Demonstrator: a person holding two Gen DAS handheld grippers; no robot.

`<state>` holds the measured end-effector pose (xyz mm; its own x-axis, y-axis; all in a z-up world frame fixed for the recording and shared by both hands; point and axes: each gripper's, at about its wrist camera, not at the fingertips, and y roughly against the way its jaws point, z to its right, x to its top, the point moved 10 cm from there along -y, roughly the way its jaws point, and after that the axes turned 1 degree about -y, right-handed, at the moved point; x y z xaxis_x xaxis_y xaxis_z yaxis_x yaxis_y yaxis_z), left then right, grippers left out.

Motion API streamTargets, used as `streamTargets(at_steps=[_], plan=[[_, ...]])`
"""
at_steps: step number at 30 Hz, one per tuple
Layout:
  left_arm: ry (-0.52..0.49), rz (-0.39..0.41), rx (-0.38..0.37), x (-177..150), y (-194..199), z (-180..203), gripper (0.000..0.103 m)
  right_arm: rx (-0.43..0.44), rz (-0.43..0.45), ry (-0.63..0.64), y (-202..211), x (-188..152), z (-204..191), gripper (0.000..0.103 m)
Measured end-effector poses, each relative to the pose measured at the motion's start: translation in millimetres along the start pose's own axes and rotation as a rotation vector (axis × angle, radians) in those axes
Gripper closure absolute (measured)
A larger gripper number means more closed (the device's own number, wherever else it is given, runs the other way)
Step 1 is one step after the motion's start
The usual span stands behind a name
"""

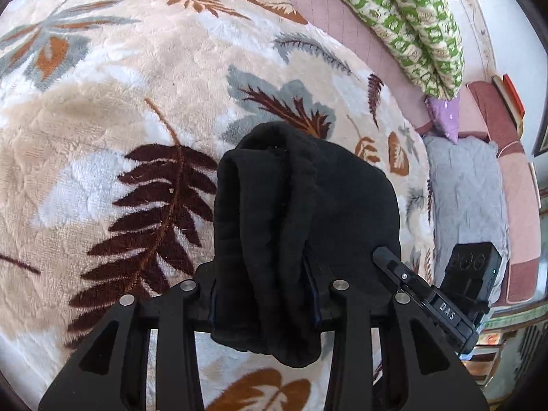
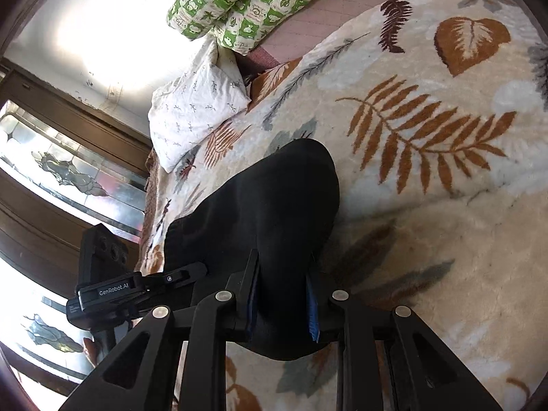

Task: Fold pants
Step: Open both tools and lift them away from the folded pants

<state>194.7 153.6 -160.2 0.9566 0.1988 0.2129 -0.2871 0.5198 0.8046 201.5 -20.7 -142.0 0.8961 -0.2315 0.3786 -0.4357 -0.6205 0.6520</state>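
The black pants (image 1: 274, 212) hang bunched above a cream blanket with a leaf print (image 1: 102, 120). My left gripper (image 1: 263, 294) is shut on a thick fold of the black fabric, which drapes over and below its jaws. My right gripper (image 2: 282, 301) is shut on another part of the pants (image 2: 274, 205), with blue pads (image 2: 312, 308) showing at the sides of the cloth. Each gripper shows in the other's view, the right gripper (image 1: 441, 294) at the left view's lower right and the left gripper (image 2: 113, 294) at the right view's lower left. The cloth hides the fingertips.
A green and white patterned quilt (image 1: 411, 24) lies rolled at the far edge of the bed. A white pillow (image 2: 195, 109) sits beside it. A grey cloth (image 1: 465, 188) and a purple cushion (image 1: 445, 113) lie at the bed's side. Stained-glass windows (image 2: 68, 178) stand beyond.
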Motion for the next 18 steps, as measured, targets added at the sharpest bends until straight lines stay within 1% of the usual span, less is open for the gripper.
streamTargets(at_steps=[1, 3, 4, 5, 6, 8, 10, 13, 14, 15, 16, 17, 18], plan=[[-0.013, -0.005, 0.008, -1, -2, -2, 0.061, -0.015, -0.017, -0.003, -4, -2, 6, 0.081], [-0.024, -0.001, -0.007, -3, -3, -4, 0.061, -0.027, -0.037, -0.013, -10, -7, 17, 0.08], [-0.016, -0.005, -0.016, -5, -1, -5, 0.06, -0.02, -0.04, -0.017, -12, -9, 20, 0.078], [-0.001, -0.013, -0.023, -6, 1, -6, 0.06, -0.02, -0.049, -0.027, -15, -11, 24, 0.072], [0.015, -0.02, -0.028, -7, 5, -6, 0.059, -0.027, -0.043, -0.043, -14, -11, 27, 0.068], [0.026, -0.017, -0.022, -12, 16, -6, 0.059, 0.0, -0.039, -0.083, -10, -11, 26, 0.061], [0.009, 0.007, 0.006, -20, 36, -5, 0.058, 0.001, -0.025, -0.077, 5, -9, 18, 0.061], [0.002, 0.046, 0.074, -34, 60, -4, 0.051, 0.011, 0.033, -0.023, 42, -3, -3, 0.061], [-0.009, 0.068, 0.106, -41, 67, -3, 0.05, 0.016, 0.044, 0.003, 54, -4, -11, 0.058], [-0.03, 0.094, 0.163, -50, 76, -1, 0.049, 0.003, 0.056, 0.036, 69, -7, -20, 0.055], [-0.045, 0.113, 0.194, -53, 79, 2, 0.049, -0.021, 0.064, 0.06, 79, -10, -25, 0.043], [-0.061, 0.135, 0.233, -60, 84, 5, 0.049, -0.054, 0.071, 0.084, 90, -17, -29, 0.027], [-0.077, 0.162, 0.271, -68, 89, 9, 0.048, -0.087, 0.079, 0.111, 101, -25, -33, 0.021]])
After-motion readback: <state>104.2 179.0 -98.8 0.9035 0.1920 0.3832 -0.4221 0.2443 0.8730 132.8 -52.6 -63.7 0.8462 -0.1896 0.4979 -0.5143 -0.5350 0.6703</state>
